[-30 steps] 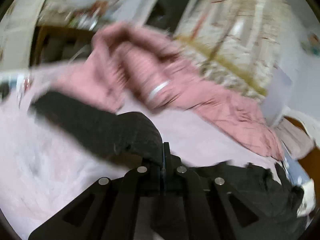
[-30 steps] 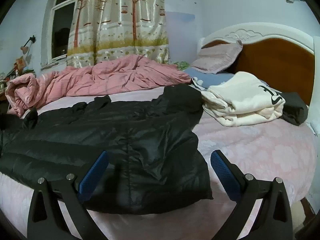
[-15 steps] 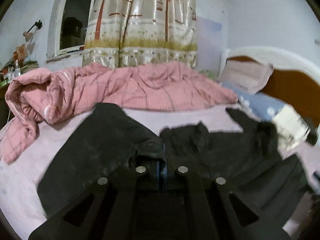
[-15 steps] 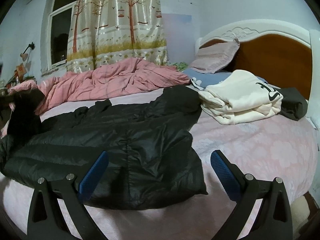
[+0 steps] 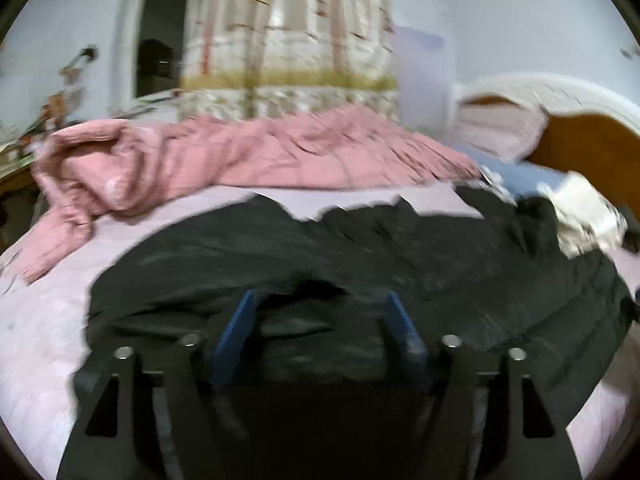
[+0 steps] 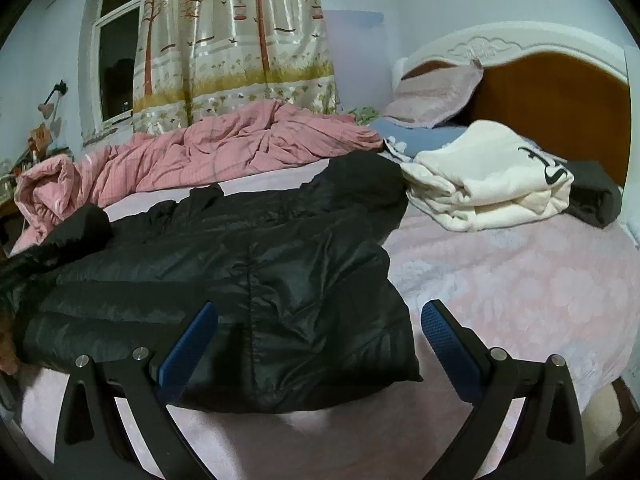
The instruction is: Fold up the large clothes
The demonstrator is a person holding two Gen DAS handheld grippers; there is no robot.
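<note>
1. Left wrist view, blurred: bed point(image 5: 52, 320) with a pale pink sheet, window point(image 5: 160, 60) far left, tree-print curtain point(image 5: 288, 40) far centre, wood headboard point(image 5: 580, 148) far right.
2. Black puffer jacket point(image 5: 280, 256) lies flat across the near half of the bed, long axis left-right; which end is the collar I cannot tell here.
3. Left gripper point(image 5: 320, 320) has just been opening; its jaws stand wide with a fold of jacket between the blue pads point(image 5: 236, 328), not pinched.
4. Pink quilt point(image 5: 240, 156) is bunched along the far side, apart from the jacket. A cream garment point(image 5: 584, 208) lies at far right.
5. Right wrist view, sharp: same bed point(image 6: 520, 280), window point(image 6: 120, 68), curtain point(image 6: 236, 40), headboard point(image 6: 560, 96).
6. Jacket point(image 6: 240, 264) spreads left of centre, its centre seam running near-far, with one sleeve reaching far right.
7. Right gripper point(image 6: 320, 328) has its jaws wide, holding nothing, over the jacket's near right corner.
8. The folded cream sweatshirt point(image 6: 492, 176) touches that sleeve end. A dark folded item point(image 6: 596, 192) lies right of it, the pillow point(image 6: 436, 96) stands against the headboard, and the quilt point(image 6: 200, 156) is far left.
</note>
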